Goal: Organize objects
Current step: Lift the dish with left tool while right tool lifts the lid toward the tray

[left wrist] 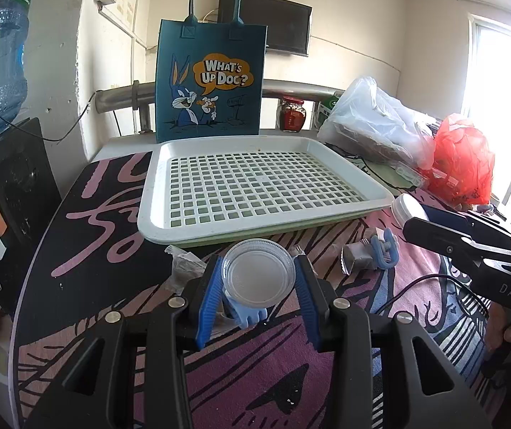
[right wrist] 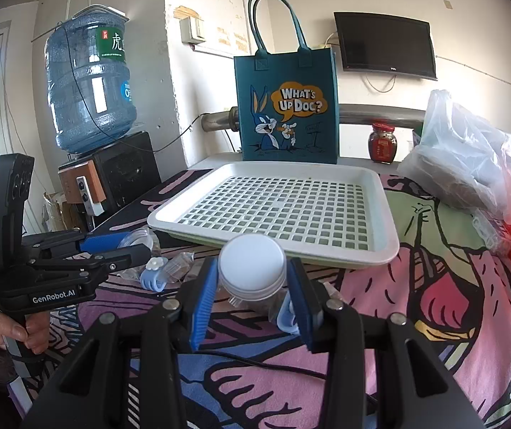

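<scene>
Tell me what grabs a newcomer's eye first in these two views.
The teal felt tote bag printed with a cartoon rabbit stands upright at the back, just behind the empty white perforated plastic tray. Up front, the left gripper clasps a clear round plastic lidded cup, and the right gripper clasps a white-capped clear jar. A crumpled red plastic bag glows by the window on the right.

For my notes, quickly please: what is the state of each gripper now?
Left gripper: closed on the clear lidded cup.
Right gripper: closed on the white-capped jar.
</scene>
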{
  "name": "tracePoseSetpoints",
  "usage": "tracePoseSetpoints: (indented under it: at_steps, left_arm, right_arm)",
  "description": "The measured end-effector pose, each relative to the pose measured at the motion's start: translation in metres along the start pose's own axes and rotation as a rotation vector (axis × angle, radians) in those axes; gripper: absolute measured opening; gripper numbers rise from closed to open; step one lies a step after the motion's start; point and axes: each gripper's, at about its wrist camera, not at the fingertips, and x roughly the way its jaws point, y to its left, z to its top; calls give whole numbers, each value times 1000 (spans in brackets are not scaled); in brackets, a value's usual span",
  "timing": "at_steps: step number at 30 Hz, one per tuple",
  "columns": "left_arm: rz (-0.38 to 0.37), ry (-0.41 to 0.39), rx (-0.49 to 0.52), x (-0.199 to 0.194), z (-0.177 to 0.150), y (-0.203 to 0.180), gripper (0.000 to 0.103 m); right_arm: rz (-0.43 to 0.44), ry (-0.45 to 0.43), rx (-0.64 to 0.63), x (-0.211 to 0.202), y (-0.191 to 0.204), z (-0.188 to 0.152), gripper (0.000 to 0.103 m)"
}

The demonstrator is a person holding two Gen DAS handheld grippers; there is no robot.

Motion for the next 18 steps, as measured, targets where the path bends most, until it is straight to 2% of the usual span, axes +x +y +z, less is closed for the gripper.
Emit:
tracePoseSetpoints:
  at_steps: [18]
  left_arm:
    - [4, 10, 5, 2, -1, -2, 39]
  right_arm:
    - [4, 9, 11, 2, 0, -1, 39]
